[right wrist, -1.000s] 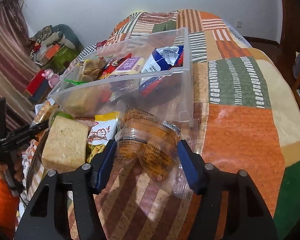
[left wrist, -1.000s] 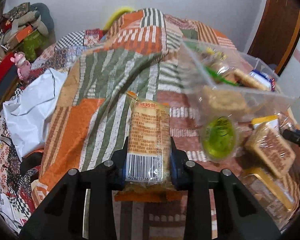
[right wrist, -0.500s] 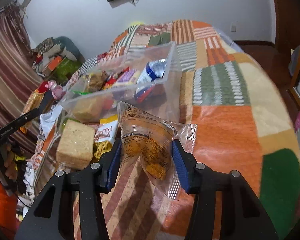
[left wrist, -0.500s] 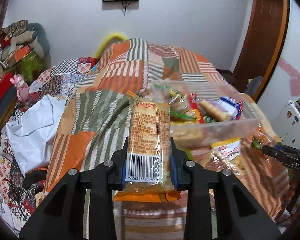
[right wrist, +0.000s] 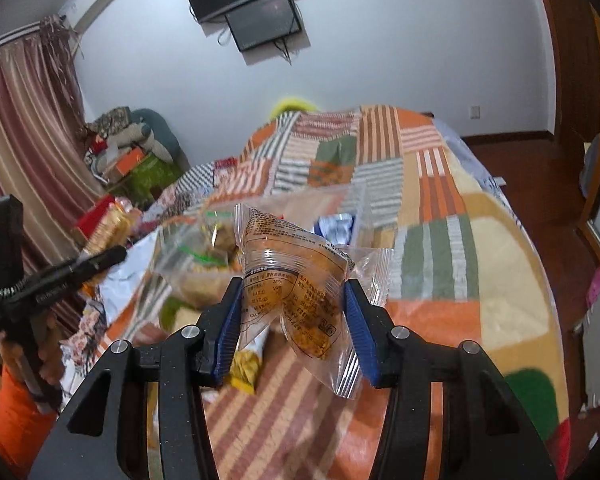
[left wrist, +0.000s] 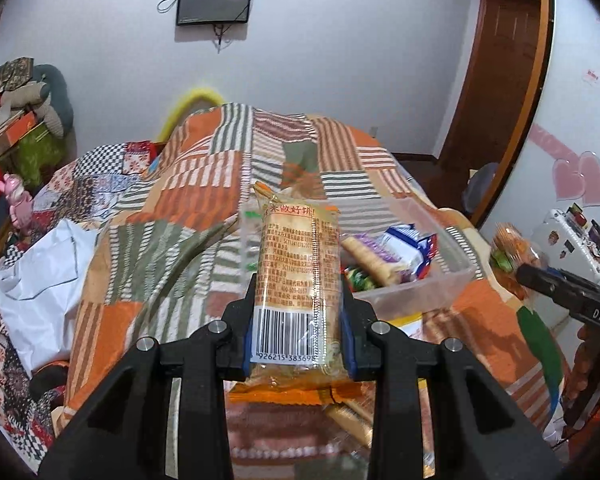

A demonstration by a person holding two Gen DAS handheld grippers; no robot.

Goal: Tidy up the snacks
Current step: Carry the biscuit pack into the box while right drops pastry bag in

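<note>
My left gripper (left wrist: 298,308) is shut on an orange biscuit pack (left wrist: 300,256) with a barcode, held upright above the patchwork bedspread (left wrist: 188,216). Behind it and to the right stands a clear plastic bin (left wrist: 420,292) with several snack packets inside. My right gripper (right wrist: 294,304) is shut on a clear packet of orange-brown snacks (right wrist: 292,276), lifted off the bed. The bin (right wrist: 180,248) looks blurred beyond it. The right gripper (left wrist: 556,284) shows at the right edge of the left wrist view. The left gripper (right wrist: 60,276) shows at the left of the right wrist view.
Loose snack packets (left wrist: 352,420) lie on the bedspread in front of the bin, among them a yellow one (right wrist: 246,368). A white plastic bag (left wrist: 40,280) lies at the bed's left side. A pile of belongings (right wrist: 132,152) stands by the curtain. A wooden door (left wrist: 500,80) is at the right.
Both grippers have risen with their packets. The right jaws closed tighter on the clear packet and lifted it off the bedspread. The bin now sits lower and farther in both views.
</note>
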